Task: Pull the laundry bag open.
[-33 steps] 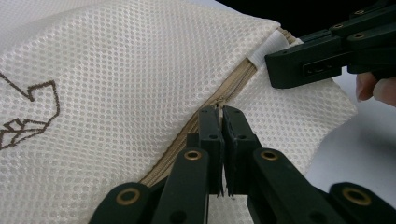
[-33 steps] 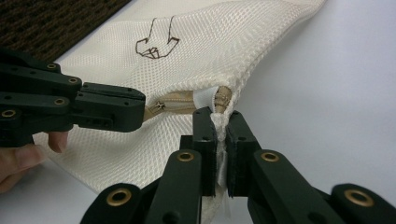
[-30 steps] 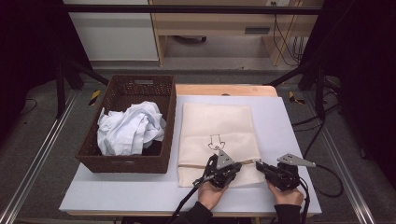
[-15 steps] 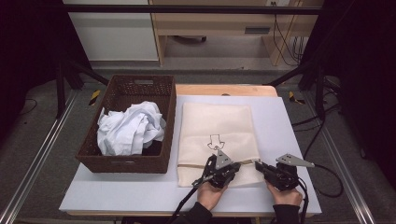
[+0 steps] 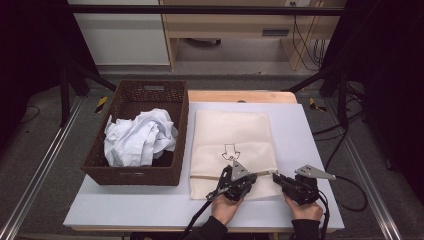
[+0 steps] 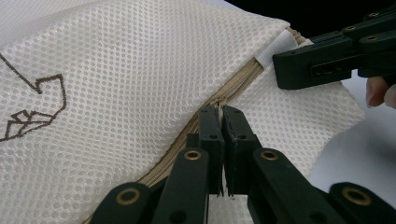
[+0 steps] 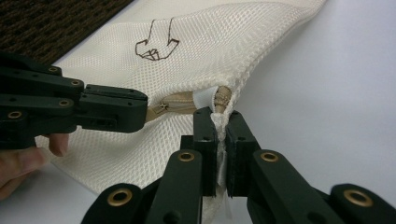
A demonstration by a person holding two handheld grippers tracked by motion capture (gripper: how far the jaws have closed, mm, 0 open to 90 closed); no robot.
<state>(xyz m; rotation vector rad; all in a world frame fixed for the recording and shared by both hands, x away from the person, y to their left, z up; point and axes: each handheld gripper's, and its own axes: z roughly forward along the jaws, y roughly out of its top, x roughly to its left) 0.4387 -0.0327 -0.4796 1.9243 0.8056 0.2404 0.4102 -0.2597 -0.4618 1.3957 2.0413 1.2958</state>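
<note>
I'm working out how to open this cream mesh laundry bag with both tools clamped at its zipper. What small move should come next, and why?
Probably draw the left tool along the tan zipper, away from the right tool. The left one is shut on the zipper line, seemingly on the pull; the right is shut on the cream mesh laundry bag at the zipper's end, anchoring it. The zipper looks closed.

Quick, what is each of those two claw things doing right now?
Left gripper: closed on the mesh bag's zipper.
Right gripper: closed, pinching the bag's corner at the zipper's end.
</note>
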